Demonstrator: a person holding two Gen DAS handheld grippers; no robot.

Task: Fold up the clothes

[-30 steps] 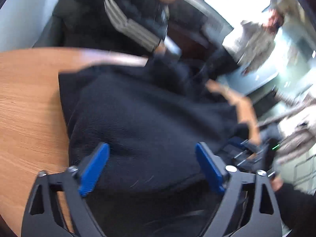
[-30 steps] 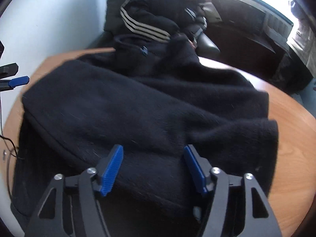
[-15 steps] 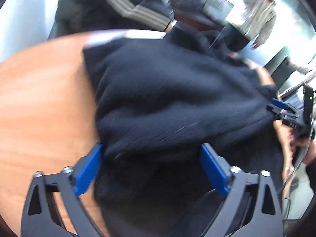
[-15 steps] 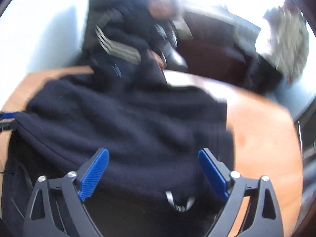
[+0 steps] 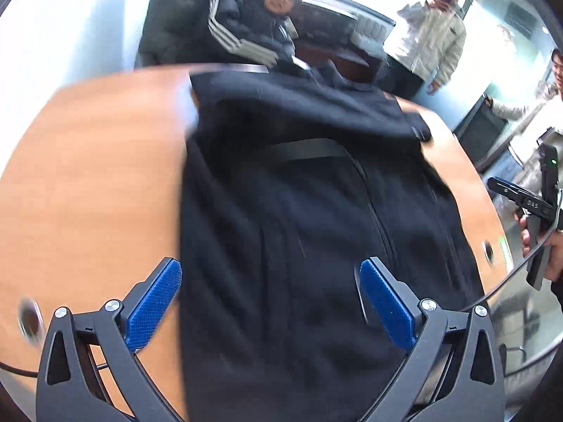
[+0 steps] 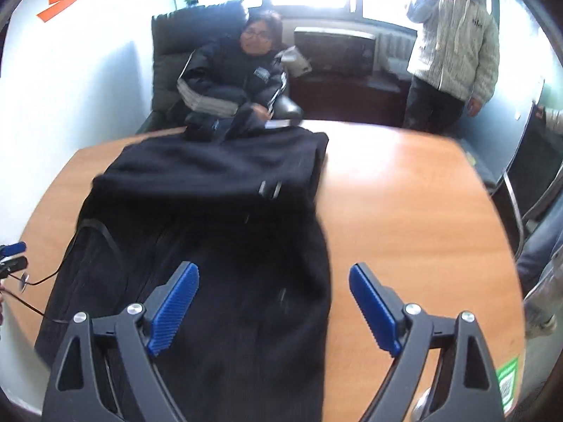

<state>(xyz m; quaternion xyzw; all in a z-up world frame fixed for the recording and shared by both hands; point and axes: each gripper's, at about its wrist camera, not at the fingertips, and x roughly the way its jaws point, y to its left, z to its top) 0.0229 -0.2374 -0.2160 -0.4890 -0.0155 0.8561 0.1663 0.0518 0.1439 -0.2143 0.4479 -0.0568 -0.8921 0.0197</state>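
Both of our tools have just been opening and now stand wide with nothing in them: the left tool [image 5: 269,302] hangs over the near part of the black garment [image 5: 316,218], the right tool [image 6: 273,304] over its right edge. The garment lies lengthwise on the counter [image 6: 404,211], its far part folded back toward us as a thick flap.

We judge the flap may creep or spring open, since the fleece looks bulky and nothing pins it. A cable [image 6: 52,277] runs beside the garment's left edge and could snag on the next pass.

The counter is smooth orange wood with a rounded edge. Beyond it one person sits in a dark armchair and another stands by the bright window.
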